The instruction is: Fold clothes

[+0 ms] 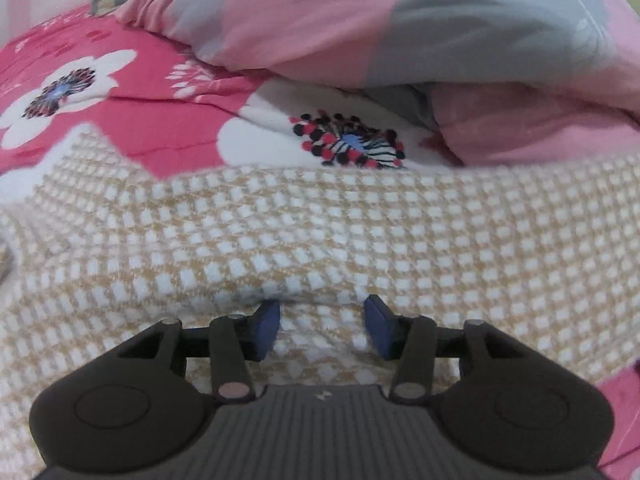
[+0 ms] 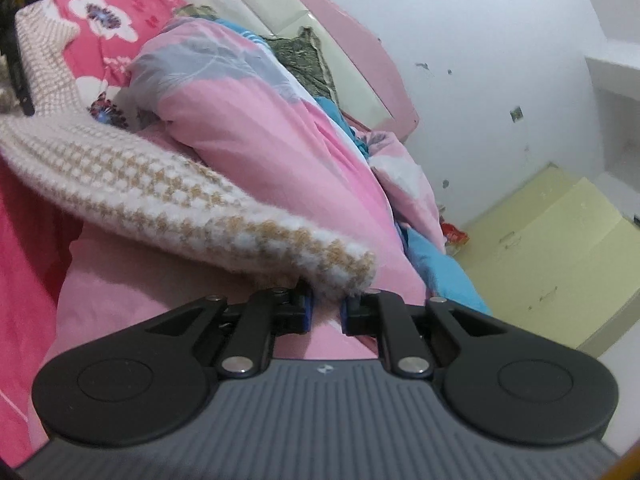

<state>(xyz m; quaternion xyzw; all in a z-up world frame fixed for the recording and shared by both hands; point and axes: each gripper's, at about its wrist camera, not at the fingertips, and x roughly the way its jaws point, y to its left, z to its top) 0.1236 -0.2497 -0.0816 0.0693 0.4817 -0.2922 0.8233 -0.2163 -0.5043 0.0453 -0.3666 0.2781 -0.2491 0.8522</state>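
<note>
knitted beige-and-white sweater (image 1: 320, 232) lies spread on the floral bedsheet (image 1: 160, 120), quilt (image 1: 400, 20) at 12 o'clock. left gripper (image 1: 322, 326) gapes, gripping nothing; right gripper (image 2: 326, 308) pinches its hem, likely for folding.

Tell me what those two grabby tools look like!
Both look alike. The left tool has a grey ribbed body, two round black side pieces like ears, black linkage arms with silver pins, and dark blue pads on its fingers. The right tool matches it, with a small pale mark on its ribbed body. No hands or sleeves show.
</note>
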